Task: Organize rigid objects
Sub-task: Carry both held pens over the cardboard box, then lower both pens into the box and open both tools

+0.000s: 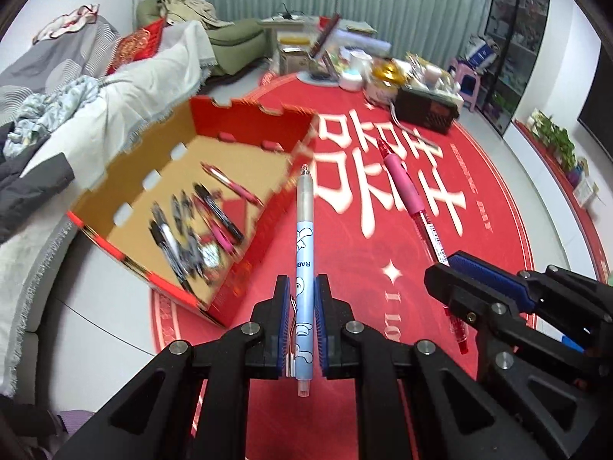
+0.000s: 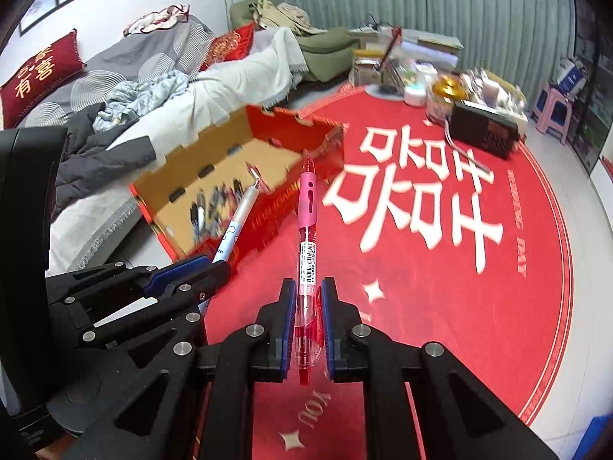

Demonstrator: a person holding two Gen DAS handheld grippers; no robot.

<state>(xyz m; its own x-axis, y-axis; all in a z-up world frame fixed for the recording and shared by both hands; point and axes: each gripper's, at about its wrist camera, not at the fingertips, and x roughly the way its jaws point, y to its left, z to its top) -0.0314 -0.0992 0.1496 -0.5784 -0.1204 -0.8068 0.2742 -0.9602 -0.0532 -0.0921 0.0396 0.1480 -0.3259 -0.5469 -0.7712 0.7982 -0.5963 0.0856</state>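
My left gripper (image 1: 302, 299) is shut on a light blue cartoon pen (image 1: 305, 237) that points forward above the red rug. My right gripper (image 2: 308, 299) is shut on a red pen with a pink grip (image 2: 307, 230), also held in the air. Each gripper shows in the other's view: the right gripper (image 1: 444, 268) with the red pen (image 1: 406, 188), the left gripper (image 2: 218, 264) with the blue pen (image 2: 239, 218). An open red cardboard box (image 1: 291, 126) on the floor ahead and to the left holds several pens (image 1: 191, 226); it also shows in the right wrist view (image 2: 329, 142).
A round red rug (image 1: 479, 237) with white characters covers the floor. A sofa (image 1: 126, 88) with blankets and clothes lies left of the box. A black box (image 1: 425, 111) and a pile of household clutter (image 1: 367, 73) stand at the rug's far edge. A pink stool (image 2: 553, 109) stands far right.
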